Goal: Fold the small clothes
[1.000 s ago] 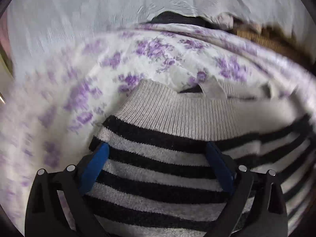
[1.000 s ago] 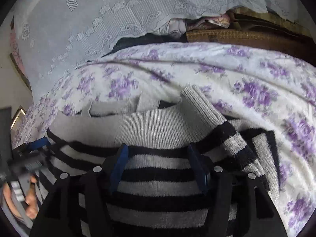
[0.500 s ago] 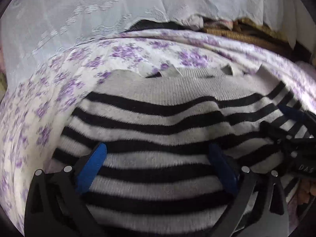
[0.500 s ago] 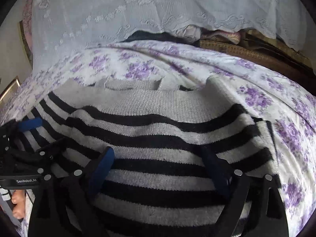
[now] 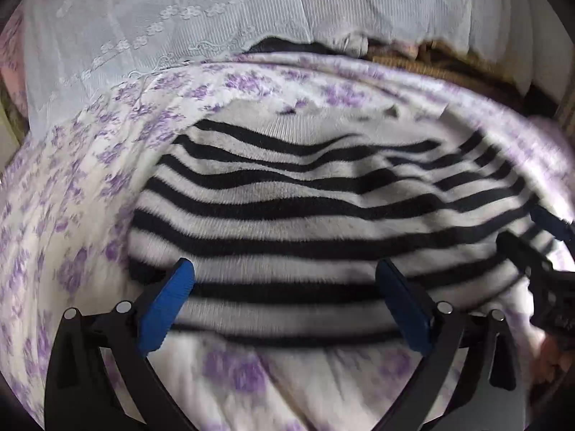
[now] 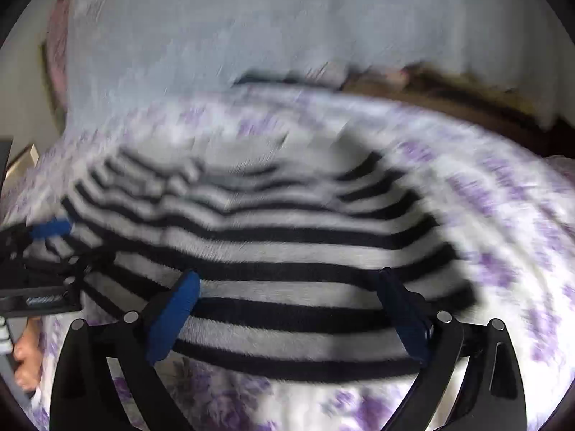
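A small grey sweater with black stripes (image 5: 287,212) lies spread flat on a white bedsheet with purple flowers (image 5: 68,194). It also shows in the right wrist view (image 6: 287,251). My left gripper (image 5: 285,298) is open, its blue pads wide apart over the sweater's near edge, holding nothing. My right gripper (image 6: 291,305) is open too, over the near edge further right. Each gripper appears at the side of the other's view: the right one (image 5: 550,273), the left one (image 6: 39,262).
A white lace curtain (image 5: 187,18) hangs behind the bed. Dark clothes and a brown woven thing (image 5: 431,61) lie at the bed's far edge. The flowered sheet (image 6: 503,237) extends around the sweater on all sides.
Both grippers have pulled back toward me. The sweater's near edge and the sheet in front of it now show. Both views are motion-blurred.
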Available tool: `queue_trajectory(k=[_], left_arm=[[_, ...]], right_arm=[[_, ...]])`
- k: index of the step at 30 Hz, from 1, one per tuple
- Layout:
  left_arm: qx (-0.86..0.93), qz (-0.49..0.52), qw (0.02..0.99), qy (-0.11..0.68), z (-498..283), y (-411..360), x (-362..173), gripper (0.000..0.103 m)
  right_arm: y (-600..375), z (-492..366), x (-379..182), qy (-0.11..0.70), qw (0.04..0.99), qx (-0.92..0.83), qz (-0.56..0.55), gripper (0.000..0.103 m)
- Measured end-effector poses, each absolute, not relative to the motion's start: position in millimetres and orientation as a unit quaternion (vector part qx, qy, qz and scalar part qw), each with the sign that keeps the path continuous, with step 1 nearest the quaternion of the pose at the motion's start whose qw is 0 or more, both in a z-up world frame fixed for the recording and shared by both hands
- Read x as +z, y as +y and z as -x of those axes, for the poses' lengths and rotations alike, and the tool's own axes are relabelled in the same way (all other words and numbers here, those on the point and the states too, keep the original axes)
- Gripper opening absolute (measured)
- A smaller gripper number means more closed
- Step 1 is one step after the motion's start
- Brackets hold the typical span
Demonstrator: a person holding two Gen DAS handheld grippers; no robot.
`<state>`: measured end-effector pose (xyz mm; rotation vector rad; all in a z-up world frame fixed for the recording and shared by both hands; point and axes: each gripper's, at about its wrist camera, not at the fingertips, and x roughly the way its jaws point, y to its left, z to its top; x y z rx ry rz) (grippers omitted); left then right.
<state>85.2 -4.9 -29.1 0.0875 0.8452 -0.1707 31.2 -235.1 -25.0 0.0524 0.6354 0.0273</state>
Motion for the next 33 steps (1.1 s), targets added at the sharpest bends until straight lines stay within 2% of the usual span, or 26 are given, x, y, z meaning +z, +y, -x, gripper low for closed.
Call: queue_trajectory(k=[2, 4, 5, 8, 14, 21, 33], left_arm=[[-0.089, -0.039, 0.908, 0.408, -72.3, -3.4, -26.4, 0.098], [-0.061, -0.09, 0.898, 0.426, -76.6, -14.4, -43.8, 0.099], [-0.057, -0.102, 0.893, 0.435, -81.9, -18.4, -53.8, 0.099], [-0.05, -0.108, 0.9, 0.418, -76.9, -21.5, -49.9, 0.099], [-0.053, -0.085, 0.913, 0.396, -66.4, -14.1, -37.8, 0.099], [-0.065, -0.077, 0.925, 0.367, -57.0, -15.6, -25.0, 0.099], [-0.057, -0.054, 0.915, 0.396, -85.3, -19.7, -12.7, 0.099]], right_arm=[[-236.3, -28.5, -27.8, 0.323, 0.946, 0.006, -0.025, 0.099], [-232.6, -44.4, -51.8, 0.39, 0.921, 0.003, -0.012, 0.1], [-232.9, -48.5, -52.6, 0.396, 0.918, 0.005, -0.013, 0.1], [-233.8, -44.4, -51.8, 0.385, 0.923, 0.009, -0.02, 0.1], [-269.8, -10.5, -37.0, 0.322, 0.938, 0.008, -0.128, 0.099], [-292.7, 14.8, -44.5, 0.322, 0.923, 0.01, -0.213, 0.099], [-304.9, 19.8, -65.0, 0.35, 0.891, 0.032, -0.289, 0.099]])
